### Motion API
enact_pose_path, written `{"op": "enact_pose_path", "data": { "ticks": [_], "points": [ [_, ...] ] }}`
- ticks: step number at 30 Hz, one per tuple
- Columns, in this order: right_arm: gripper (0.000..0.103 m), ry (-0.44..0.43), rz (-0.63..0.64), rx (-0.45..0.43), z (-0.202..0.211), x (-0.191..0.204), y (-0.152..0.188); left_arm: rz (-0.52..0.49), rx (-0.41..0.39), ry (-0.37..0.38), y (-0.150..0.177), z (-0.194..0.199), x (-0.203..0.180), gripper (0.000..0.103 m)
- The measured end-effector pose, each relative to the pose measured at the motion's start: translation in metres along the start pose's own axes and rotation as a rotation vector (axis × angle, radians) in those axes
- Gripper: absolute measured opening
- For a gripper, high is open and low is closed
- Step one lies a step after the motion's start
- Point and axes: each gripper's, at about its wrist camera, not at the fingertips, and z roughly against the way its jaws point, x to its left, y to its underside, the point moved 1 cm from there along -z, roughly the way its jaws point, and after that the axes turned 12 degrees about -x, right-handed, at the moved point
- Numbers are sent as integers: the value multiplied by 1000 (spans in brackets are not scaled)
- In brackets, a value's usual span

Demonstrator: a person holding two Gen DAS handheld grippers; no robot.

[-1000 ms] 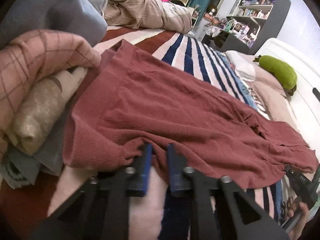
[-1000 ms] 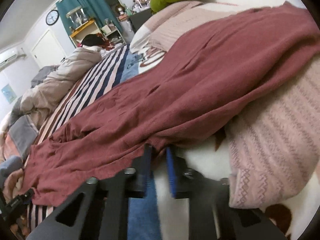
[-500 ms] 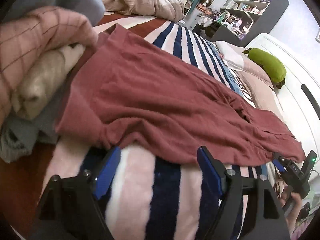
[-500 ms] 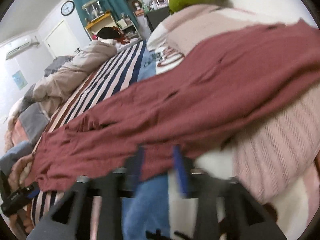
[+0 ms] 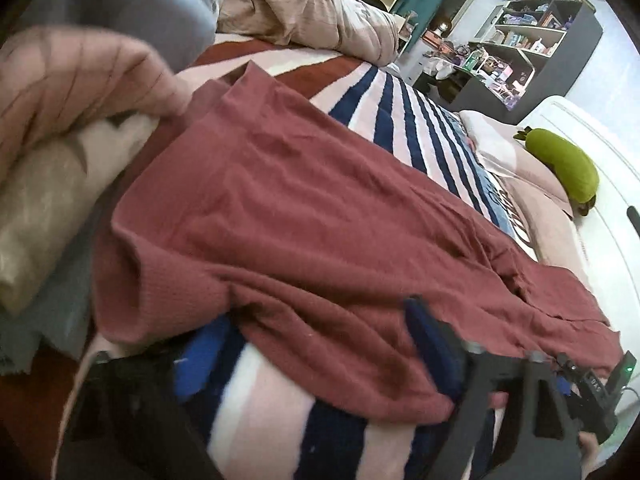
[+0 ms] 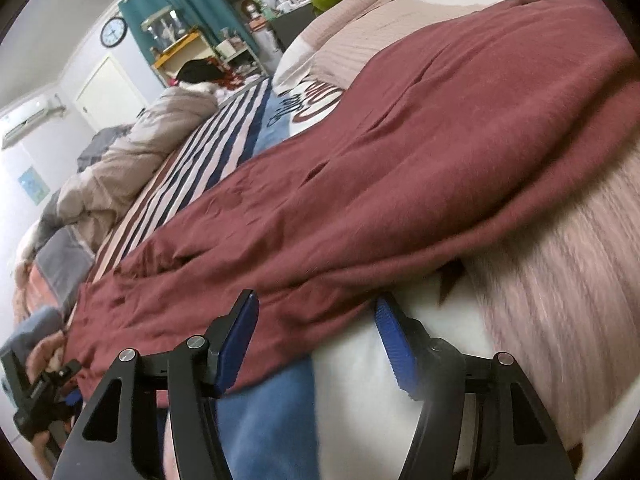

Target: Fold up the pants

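Pants [image 5: 320, 216] in maroon knit lie stretched along the near edge of the striped bed [image 5: 420, 120], one end by the pile of folded clothes [image 5: 60, 152] toward the bed's left end, the other running up over the pink knitted pillow [image 6: 560, 288] at the right end.

The left gripper [image 5: 312, 344] has its blue pads spread wide, one each side of the rumpled near hem, holding nothing. The right gripper [image 6: 316, 332] is likewise spread, its pads straddling the near edge of the cloth where it meets the white and blue bedding, gripping nothing.

Judging by the flat layout, the step in hand is taking a fresh hold for the next fold. To do it well, each pair of pads should probably bite both layers of the hem, with both ends lifted together so the length stays taut and the edges meet squarely.

Hard to make out: the left view is motion-blurred near the pads, so I cannot tell whether the left-hand pad touches the cloth. Which end is the waistband is unclear. The far edge near the pillow is cut off by the lens rim.
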Motion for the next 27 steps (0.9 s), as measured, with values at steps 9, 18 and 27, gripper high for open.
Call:
{"op": "enact_pose_path", "data": {
  "ticks": [9,18,27],
  "points": [
    [3,-31,49,-82,22,12,-15,-3,-98,54,-19,36,0,4],
    [2,-98,194,-178,42,51,-62,-129,-198,68,-65,57,-25,4],
    [2,-91,310,-119,-24,76,-112,-264,-193,-3,-109,-1,-50,4]
  ]
}}
